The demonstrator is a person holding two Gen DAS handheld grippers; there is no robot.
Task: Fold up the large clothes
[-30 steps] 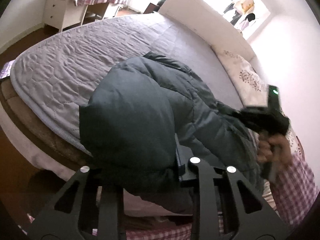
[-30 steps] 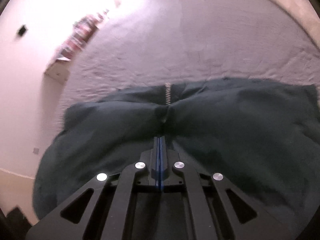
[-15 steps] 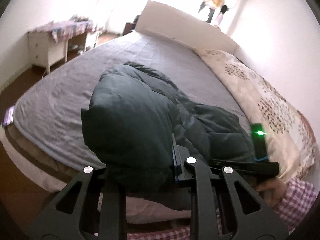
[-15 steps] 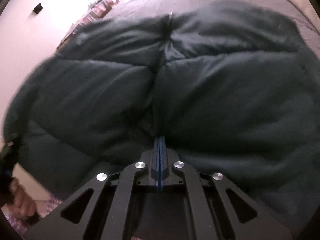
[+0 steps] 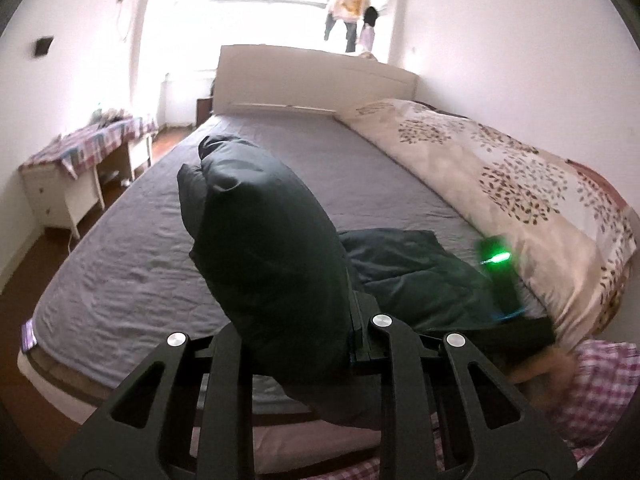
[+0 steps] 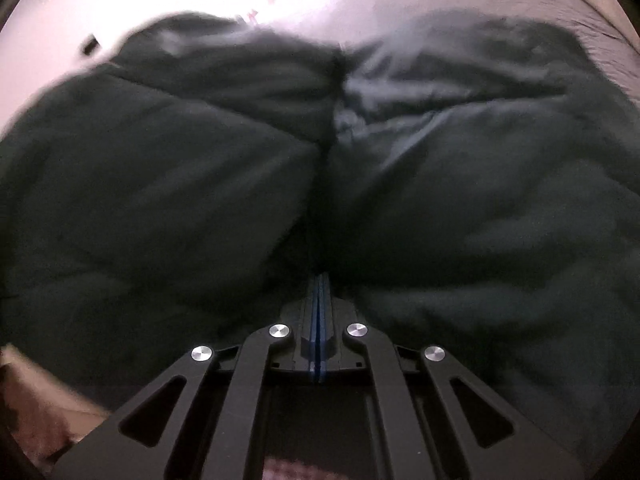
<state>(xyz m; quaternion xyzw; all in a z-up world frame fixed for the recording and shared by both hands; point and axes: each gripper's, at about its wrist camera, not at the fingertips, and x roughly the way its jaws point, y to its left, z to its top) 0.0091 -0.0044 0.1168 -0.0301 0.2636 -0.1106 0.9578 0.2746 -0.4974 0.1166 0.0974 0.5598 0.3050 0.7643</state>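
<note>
Here, a dark green padded jacket fills the middle of the left wrist view, bunched into a tall, puffy lump that rises straight up from the left gripper. The gripper's fingers are pressed together on a fold of the jacket's fabric at the lump's lower right edge, so the bulk of the garment stands in front of and to the left of the fingers. The rest of the jacket trails low to the right, lying flat on a grey bedsheet near the foot of the bed.

At the right of that view sits the other handheld gripper, a black body with a glowing green light, resting at the jacket's far edge; a bare hand in a pink checked sleeve holds it. Beyond it, a cream quilt with brown leaf prints runs along the right side of the bed. A white headboard stands at the far end under a bright window, and a white desk with a checked cloth sits against the left wall.

In the right wrist view, the jacket covers nearly everything, blurred and very close. The right gripper has its blue-edged fingers shut tight on a crease running up the middle of the garment, with puffy panels bulging on either side. Pale bedding shows above the jacket.
</note>
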